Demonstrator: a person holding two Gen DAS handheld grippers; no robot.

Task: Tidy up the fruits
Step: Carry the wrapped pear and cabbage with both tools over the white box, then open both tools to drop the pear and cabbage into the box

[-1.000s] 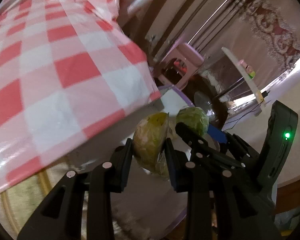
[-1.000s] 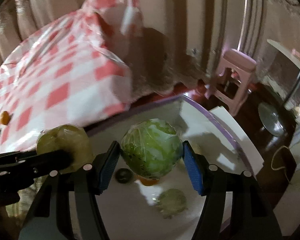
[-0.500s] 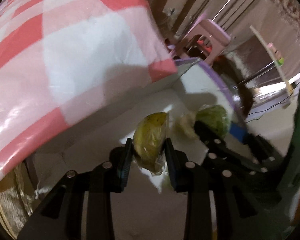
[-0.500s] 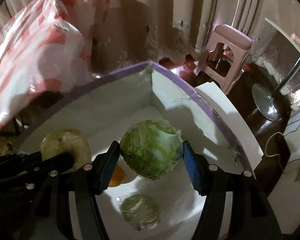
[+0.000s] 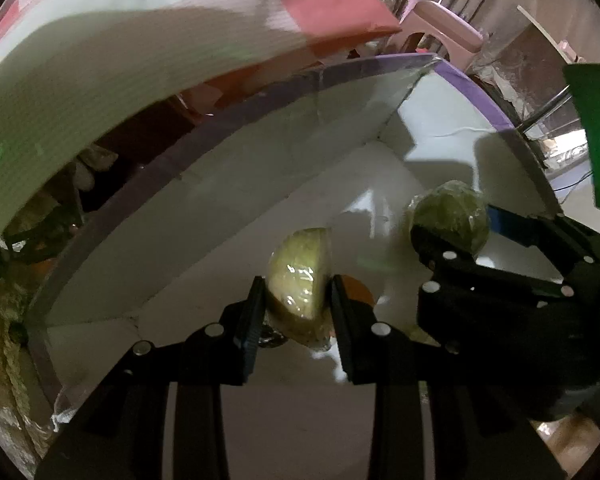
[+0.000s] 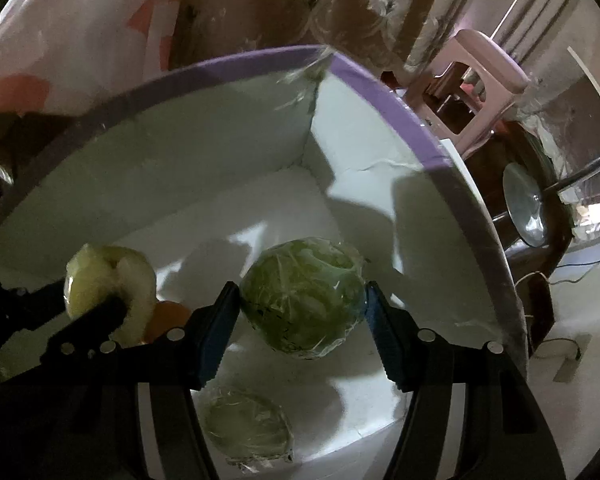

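Wrapped green cabbage (image 6: 302,296) clamped in right hand-held gripper (image 6: 302,300), wrapped yellow half-fruit (image 5: 300,280) clamped in left hand-held gripper (image 5: 298,304); both inside white box (image 6: 380,92) with purple rim, above an orange fruit (image 6: 168,316) and another wrapped cabbage (image 6: 248,426).

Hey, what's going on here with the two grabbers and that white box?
A person is holding a two-finger tool in each hand over a white box with a purple rim. The left tool grips a yellowish wrapped half fruit; the right tool grips a round green wrapped one. Both hang inside the box, not yet released. Another wrapped green piece and something orange already lie on its floor.
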